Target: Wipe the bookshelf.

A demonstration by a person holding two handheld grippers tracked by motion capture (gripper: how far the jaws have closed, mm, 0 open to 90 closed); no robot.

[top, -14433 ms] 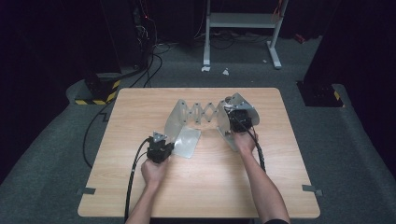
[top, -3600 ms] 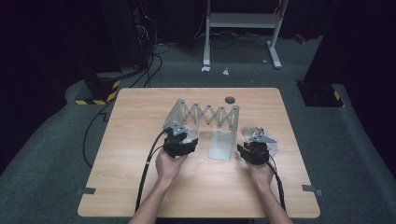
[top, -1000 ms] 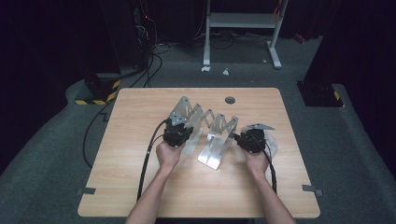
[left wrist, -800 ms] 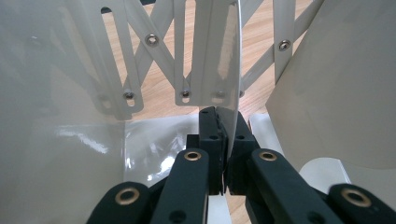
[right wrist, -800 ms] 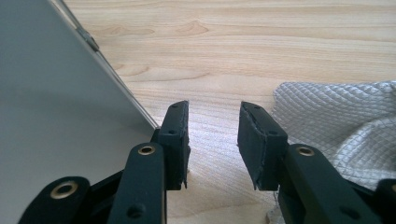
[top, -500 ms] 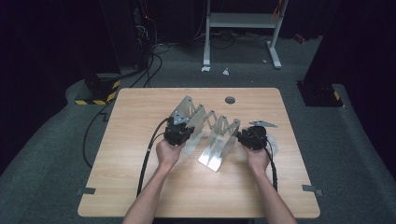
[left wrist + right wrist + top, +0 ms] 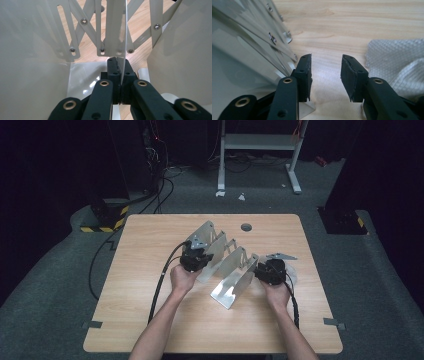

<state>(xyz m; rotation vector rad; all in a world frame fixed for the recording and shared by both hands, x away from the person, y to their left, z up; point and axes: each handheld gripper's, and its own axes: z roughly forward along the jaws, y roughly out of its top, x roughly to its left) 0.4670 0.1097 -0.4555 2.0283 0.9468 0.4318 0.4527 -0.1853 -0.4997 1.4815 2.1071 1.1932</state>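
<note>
Now the left tool point(image 7: 119, 82) pinches a thin divider of the stiff, slick metal rack point(image 7: 227, 262); the right tool point(image 7: 325, 75) gapes empty beside its end plate, the best hold.

This looks like a lab or a recording studio rather than a home; a bare, pale wooden worktop point(image 7: 150, 270) stands alone on grey carpet point(image 7: 60, 285), with black curtains or dark walls closing the room in beyond its far edge; black cables point(image 7: 165, 185) run loose over the floor past the far left corner, near a block striped yellow and black point(image 7: 107, 220) like a hazard marker; a white metal stand point(image 7: 260, 150) rises behind the far edge; strips of grey tape point(image 7: 92, 324) mark the floor beside the near corners; cabled handheld grippers point(image 7: 192, 257) add to the air of a test set-up.
</note>
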